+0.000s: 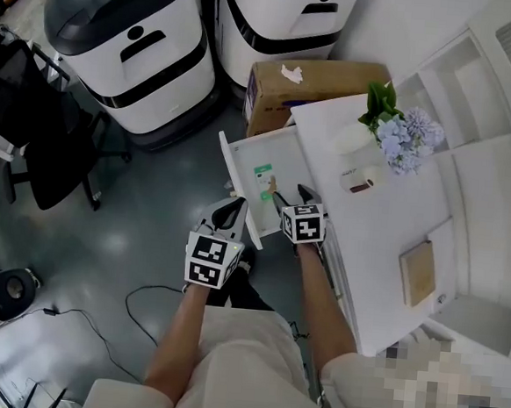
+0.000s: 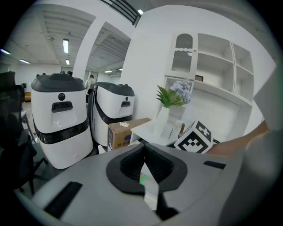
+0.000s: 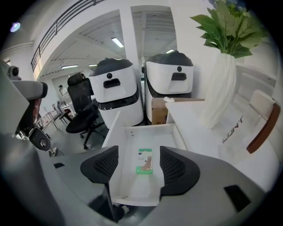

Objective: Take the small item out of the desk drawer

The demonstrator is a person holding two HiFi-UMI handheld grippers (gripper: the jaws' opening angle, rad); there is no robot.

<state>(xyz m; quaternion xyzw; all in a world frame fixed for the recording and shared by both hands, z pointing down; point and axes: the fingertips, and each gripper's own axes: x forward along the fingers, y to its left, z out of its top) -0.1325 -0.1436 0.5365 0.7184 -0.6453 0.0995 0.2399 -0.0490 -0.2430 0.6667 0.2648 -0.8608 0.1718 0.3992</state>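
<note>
The white desk drawer (image 1: 241, 164) stands pulled out, and a small green packet (image 1: 264, 176) lies flat on its floor. My right gripper (image 1: 293, 195) hovers over the drawer's near end with its jaws open and nothing between the pads. In the right gripper view the packet (image 3: 145, 161) lies below and beyond the jaws of that gripper (image 3: 139, 170), inside the drawer (image 3: 116, 132). My left gripper (image 1: 231, 211) hangs just outside the drawer's near left corner, jaws shut and empty. In the left gripper view its pads (image 2: 132, 164) meet over a strip of the drawer's edge.
The white desk top (image 1: 384, 253) carries a vase of flowers (image 1: 400, 131), a small cup (image 1: 361, 180) and a tan block (image 1: 417, 271). A cardboard box (image 1: 309, 80) and two white-and-black machines (image 1: 127, 39) stand behind the drawer. A black chair (image 1: 32, 128) stands at left.
</note>
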